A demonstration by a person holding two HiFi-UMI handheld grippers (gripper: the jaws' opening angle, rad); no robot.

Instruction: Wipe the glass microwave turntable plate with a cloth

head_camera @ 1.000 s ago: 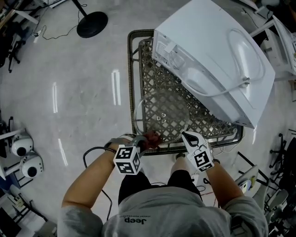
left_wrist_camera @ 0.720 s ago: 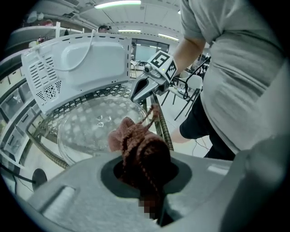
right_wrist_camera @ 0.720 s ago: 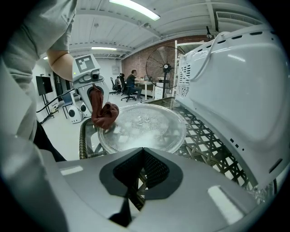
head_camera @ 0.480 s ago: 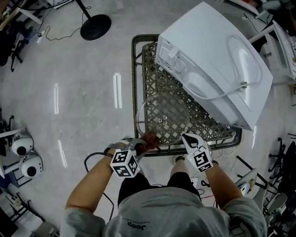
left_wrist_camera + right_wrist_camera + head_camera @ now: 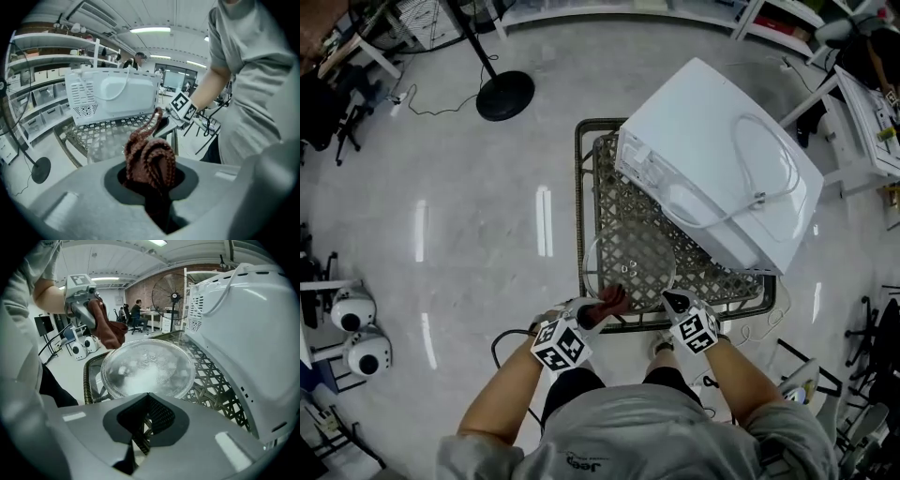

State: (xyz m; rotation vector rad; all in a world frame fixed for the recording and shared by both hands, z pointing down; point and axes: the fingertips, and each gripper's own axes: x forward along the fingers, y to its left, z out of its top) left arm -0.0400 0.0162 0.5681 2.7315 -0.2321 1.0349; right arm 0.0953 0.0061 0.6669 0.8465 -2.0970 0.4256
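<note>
The round glass turntable plate (image 5: 628, 261) is over the wicker table (image 5: 579, 187), in front of the white microwave (image 5: 722, 178). My right gripper (image 5: 672, 301) is at the plate's near right rim. In the right gripper view its jaws (image 5: 149, 397) stand shut on the rim of the plate (image 5: 147, 366). My left gripper (image 5: 592, 310) is shut on a bunched dark red cloth (image 5: 610, 298) at the plate's near left rim. In the left gripper view the cloth (image 5: 150, 157) fills the jaws and hides most of the plate (image 5: 105, 143).
The microwave (image 5: 248, 333) lies across the table's far and right part, its cord looped on top. A black fan stand base (image 5: 506, 96) is on the floor at the far left. White round devices (image 5: 356, 328) stand at the left. Shelves and chairs ring the area.
The head view has pulled back and shifted. The left gripper with the cloth has edged right, closer to the plate's near rim. The right gripper keeps its place on the rim.
</note>
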